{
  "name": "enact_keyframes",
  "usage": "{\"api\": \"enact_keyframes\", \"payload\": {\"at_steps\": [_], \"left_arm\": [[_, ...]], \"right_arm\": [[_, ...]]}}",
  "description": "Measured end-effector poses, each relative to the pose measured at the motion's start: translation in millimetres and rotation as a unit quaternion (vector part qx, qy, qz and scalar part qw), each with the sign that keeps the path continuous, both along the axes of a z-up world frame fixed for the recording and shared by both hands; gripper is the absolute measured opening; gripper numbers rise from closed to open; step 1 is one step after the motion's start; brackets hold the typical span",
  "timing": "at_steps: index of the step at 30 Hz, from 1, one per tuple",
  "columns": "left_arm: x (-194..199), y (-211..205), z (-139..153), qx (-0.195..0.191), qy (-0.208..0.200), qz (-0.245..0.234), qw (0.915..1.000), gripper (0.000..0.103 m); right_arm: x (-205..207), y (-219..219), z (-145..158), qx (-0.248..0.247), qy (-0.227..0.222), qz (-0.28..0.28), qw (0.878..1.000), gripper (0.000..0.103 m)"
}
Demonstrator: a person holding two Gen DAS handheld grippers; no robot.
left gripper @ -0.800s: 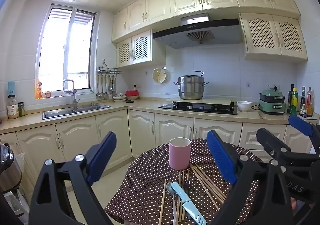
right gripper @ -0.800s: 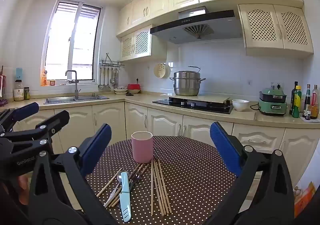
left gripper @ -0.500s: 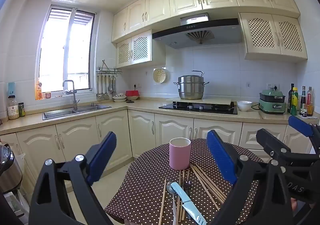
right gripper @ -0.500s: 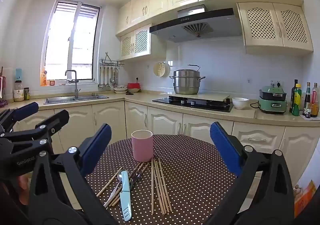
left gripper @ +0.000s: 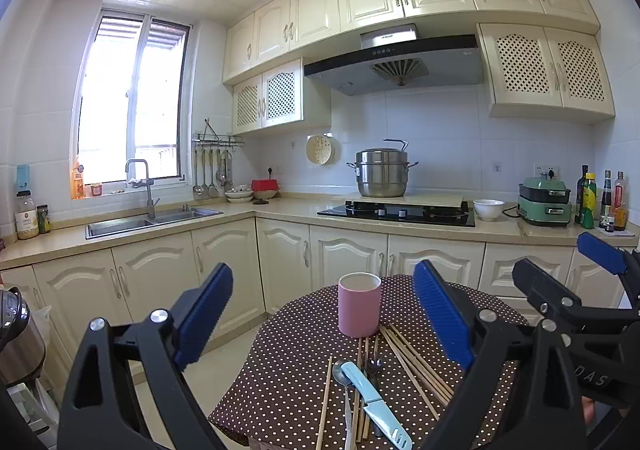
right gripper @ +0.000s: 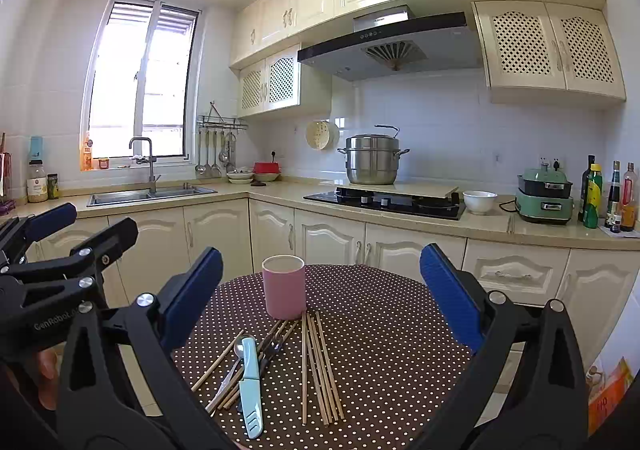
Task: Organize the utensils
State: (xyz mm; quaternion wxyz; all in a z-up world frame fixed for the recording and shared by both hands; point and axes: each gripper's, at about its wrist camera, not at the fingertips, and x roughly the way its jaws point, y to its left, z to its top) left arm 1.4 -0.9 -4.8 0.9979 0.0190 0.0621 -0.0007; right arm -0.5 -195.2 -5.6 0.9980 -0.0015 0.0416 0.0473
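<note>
A round counter (right gripper: 380,330) covered in a brown cloth with white dots fills the lower middle of both views. Two claws hang above its near edge, side by side and well apart from the things on it. The left claw (left gripper: 324,314) is released, its blue pads spread wide with nothing between them. The right claw (right gripper: 320,294) is likewise released and holds nothing.

Going left to right across the counter in the right wrist view: one loose heap of utensils lies near the left edge, made up of several wooden chopsticks (right gripper: 224,354), one metal spoon (right gripper: 239,348), one pale blue knife (right gripper: 251,386) and one dark fork (right gripper: 272,348). The knife's long axis runs from the near edge toward the far edge, its handle nearest. Just right of the heap, a second bundle of chopsticks (right gripper: 318,366) fans out, far ends close together beside the cup. One pink cup (right gripper: 284,286) stands upright behind both groups.
</note>
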Motion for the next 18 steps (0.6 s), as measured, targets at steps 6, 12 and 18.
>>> {"api": "enact_keyframes", "payload": {"at_steps": [6,12,18], "left_arm": [[0.6,-1.1,-0.8,0.002,0.002,-0.001,1.0,0.09],[1.0,-2.5,-2.3,0.002,0.003,-0.001,1.0,0.09],[0.5,-4.7,-0.8,0.001,0.005,-0.002,1.0,0.09]], "right_arm": [[0.1,0.7,-0.5,0.002,0.003,-0.002,1.0,0.097],[0.2,0.5,-0.8,0.002,0.004,-0.002,1.0,0.097],[0.1,-0.1,-0.5,0.002,0.005,-0.002,1.0,0.097]]}}
